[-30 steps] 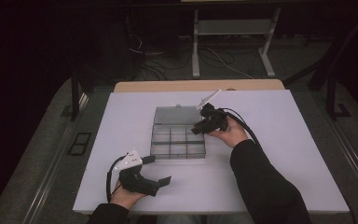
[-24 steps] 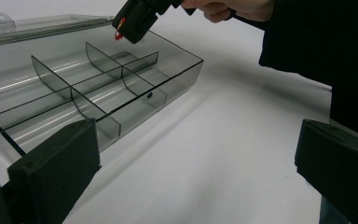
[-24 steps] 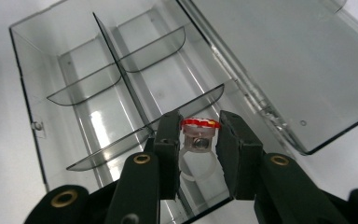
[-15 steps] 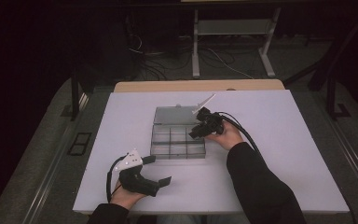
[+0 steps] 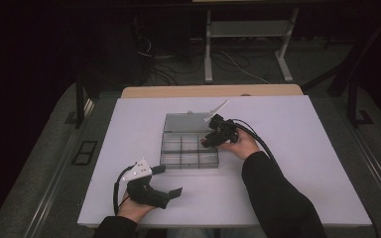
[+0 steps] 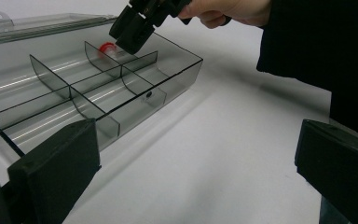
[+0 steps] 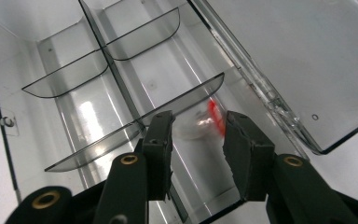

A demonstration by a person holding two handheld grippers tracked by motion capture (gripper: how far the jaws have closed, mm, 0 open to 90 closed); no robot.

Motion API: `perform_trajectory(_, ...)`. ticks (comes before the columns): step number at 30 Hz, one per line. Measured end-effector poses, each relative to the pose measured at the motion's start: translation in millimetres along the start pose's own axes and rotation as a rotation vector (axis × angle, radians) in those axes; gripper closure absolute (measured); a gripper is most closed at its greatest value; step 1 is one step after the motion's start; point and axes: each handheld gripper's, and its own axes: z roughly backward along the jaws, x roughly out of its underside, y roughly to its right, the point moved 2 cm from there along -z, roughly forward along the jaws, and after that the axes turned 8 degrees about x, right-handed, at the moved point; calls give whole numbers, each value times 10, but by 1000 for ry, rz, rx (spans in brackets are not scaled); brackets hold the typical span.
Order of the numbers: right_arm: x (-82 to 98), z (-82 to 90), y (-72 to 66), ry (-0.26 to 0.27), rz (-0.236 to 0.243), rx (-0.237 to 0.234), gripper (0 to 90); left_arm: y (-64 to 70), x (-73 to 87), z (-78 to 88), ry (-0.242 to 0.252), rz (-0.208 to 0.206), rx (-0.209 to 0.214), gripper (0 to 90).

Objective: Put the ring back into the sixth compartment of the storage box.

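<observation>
A clear plastic compartment box (image 5: 181, 157) lies mid-table with its lid (image 5: 186, 121) folded open behind it. A person's right hand holds my right gripper (image 5: 207, 141) over the box's back right compartment. In the right gripper view its jaws (image 7: 199, 122) stand apart, and a small clear piece with a red rim (image 7: 213, 116), blurred, lies just past them inside that compartment. The left gripper view shows the same red piece (image 6: 107, 46) under the right gripper (image 6: 129, 38). My left gripper (image 5: 168, 180) rests near the table's front left, wide open and holding nothing (image 6: 196, 135).
The white table top (image 5: 302, 148) has free room to the right and left of the box. The person's dark sleeve (image 5: 273, 198) crosses the front right. Behind the table are a wooden edge (image 5: 213, 90), desk legs and floor cables.
My right gripper has shifted slightly down and toward the box's back right compartment. The left gripper has stayed still.
</observation>
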Motion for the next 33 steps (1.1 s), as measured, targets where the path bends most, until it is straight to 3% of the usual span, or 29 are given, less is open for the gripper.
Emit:
perform_trajectory(11, -5, 174, -35, 21, 12, 11, 508, -3, 1, -2, 1, 1, -1, 0)
perform_trajectory(16, 25, 319, -37, 40, 7, 11, 410, -5, 3, -1, -2, -2, -2, 0)
perform_trajectory(24, 124, 497, -12, 61, -63, 18, 181, -7, 4, -2, 1, 3, -3, 0)
perform_trajectory(30, 252, 631, 7, 97, -90, 14, 103, -7, 5, -2, 1, 5, -5, 0)
perform_trajectory(31, 310, 679, 18, 102, -104, 12, 3, -8, 5, -2, 0, 3, -5, 0)
perform_trajectory(33, 369, 723, 34, 102, -122, 11, 6, -7, 5, -3, -2, 2, -5, 0)
